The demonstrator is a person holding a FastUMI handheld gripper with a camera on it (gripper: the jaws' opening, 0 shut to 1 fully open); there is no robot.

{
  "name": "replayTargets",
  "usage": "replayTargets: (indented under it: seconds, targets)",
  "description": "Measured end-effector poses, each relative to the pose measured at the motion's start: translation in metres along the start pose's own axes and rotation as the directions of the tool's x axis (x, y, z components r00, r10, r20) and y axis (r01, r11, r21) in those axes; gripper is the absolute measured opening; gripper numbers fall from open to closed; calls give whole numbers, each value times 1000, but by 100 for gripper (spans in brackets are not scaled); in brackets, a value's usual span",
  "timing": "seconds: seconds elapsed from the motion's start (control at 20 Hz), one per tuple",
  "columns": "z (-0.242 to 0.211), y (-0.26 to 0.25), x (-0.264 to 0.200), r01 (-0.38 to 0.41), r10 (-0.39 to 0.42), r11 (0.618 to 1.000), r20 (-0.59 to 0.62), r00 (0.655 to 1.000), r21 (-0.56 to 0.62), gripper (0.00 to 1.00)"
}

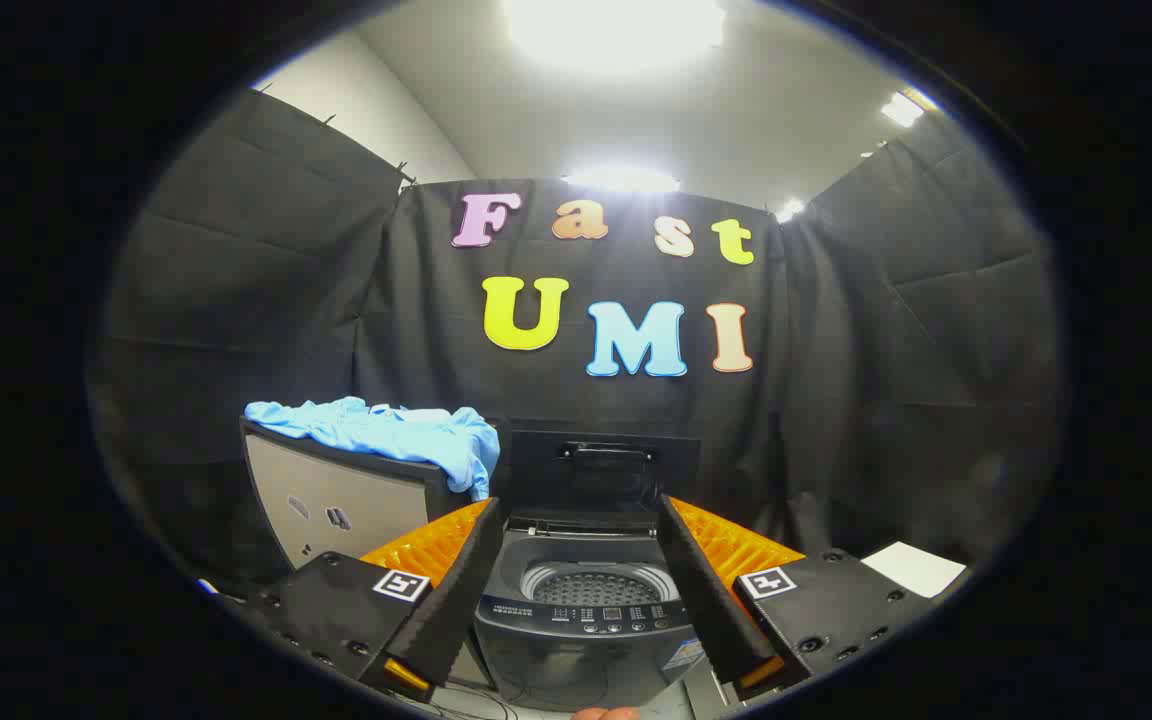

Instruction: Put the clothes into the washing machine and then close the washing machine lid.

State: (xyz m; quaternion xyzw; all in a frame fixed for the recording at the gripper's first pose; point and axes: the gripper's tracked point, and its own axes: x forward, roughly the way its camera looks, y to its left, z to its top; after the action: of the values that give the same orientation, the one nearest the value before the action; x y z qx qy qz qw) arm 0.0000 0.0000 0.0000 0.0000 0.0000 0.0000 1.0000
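A dark grey top-loading washing machine [584, 620] stands just ahead of me, seen between my two fingers. Its lid [604, 470] is raised upright at the back, and the perforated drum [598, 586] looks bare inside. A light blue garment [391, 432] lies draped over the top of a grey box to the left of the machine, beyond my left finger. My gripper [581, 600] is open, fingers spread wide on either side of the machine's top, holding nothing.
The grey box [336, 505] under the garment stands close against the washer's left side. A white sheet [912, 567] lies on a surface to the right. Black cloth walls close in the booth behind and on both sides.
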Motion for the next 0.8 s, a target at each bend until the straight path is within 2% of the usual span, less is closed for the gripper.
replayTargets:
  seconds: [0.8]
  targets:
    - [0,-12,8,16,-16,1000,2,1000,16,96]
